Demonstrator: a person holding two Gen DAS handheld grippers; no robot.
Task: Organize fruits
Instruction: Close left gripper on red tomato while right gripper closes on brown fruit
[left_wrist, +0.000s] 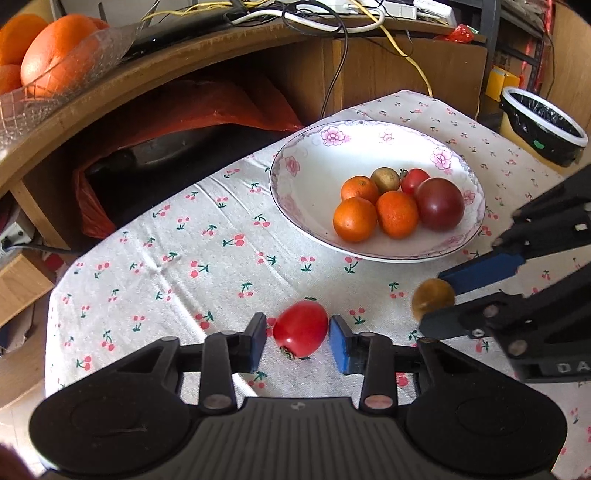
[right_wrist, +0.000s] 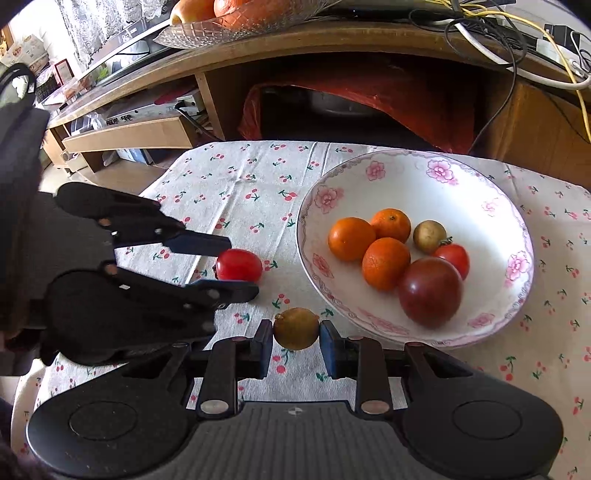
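Note:
A white floral bowl (left_wrist: 306, 173) (right_wrist: 406, 184) sits on the cherry-print cloth and holds three oranges (left_wrist: 354, 218), a dark red plum (left_wrist: 439, 203), a small red tomato (left_wrist: 414, 180) and a small brown fruit (left_wrist: 385, 180). My left gripper (left_wrist: 297, 341) (right_wrist: 236, 264) straddles a red tomato (left_wrist: 301, 328) (right_wrist: 238, 264) on the cloth; small gaps show beside the pads. My right gripper (right_wrist: 296, 343) (left_wrist: 436, 299) is shut on a small brown-yellow fruit (right_wrist: 296, 328) (left_wrist: 433, 297), just in front of the bowl.
A wooden TV stand (left_wrist: 155, 70) stands behind the table with a glass dish of large oranges (left_wrist: 55, 51) on top, cables (left_wrist: 332, 18) and a red bag (left_wrist: 177, 110) underneath. A black-lined bin (left_wrist: 543, 125) is at far right. The cloth's left edge drops to the floor.

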